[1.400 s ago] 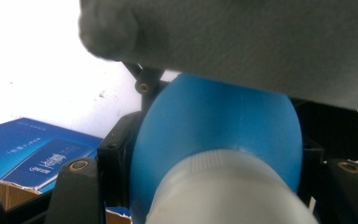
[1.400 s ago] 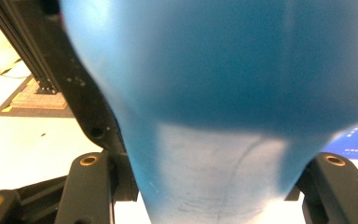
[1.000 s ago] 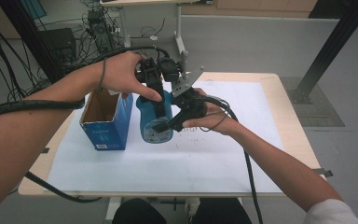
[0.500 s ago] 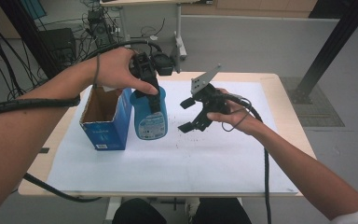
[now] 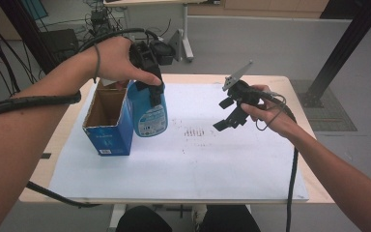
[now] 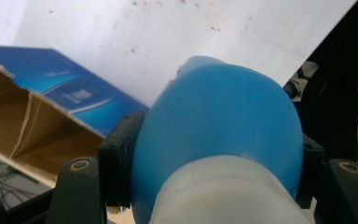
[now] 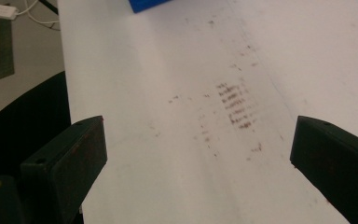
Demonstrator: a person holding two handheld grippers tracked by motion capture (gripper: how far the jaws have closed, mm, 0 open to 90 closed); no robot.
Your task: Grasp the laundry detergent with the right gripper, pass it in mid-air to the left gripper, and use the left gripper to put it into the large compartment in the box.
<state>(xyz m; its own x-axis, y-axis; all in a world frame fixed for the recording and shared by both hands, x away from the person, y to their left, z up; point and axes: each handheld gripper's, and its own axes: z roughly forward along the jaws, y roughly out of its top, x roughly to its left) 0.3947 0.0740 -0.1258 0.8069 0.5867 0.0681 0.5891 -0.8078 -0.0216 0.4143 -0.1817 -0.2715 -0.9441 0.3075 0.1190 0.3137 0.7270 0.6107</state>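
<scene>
Right gripper [image 5: 228, 117] — your jaws have just been opening, nothing between them, and it has pulled off toward 3 o'clock. Left gripper [image 5: 149, 79] clamps the blue bottle [image 5: 149, 112] beside the box [image 5: 107, 121], lifted slightly.

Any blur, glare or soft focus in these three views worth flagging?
High view: even light, sharp, no glare. Left gripper view: blue bottle so close it looks soft, box behind slightly soft. Right gripper view: stained white sheet in focus, jaw edges soft.
</scene>
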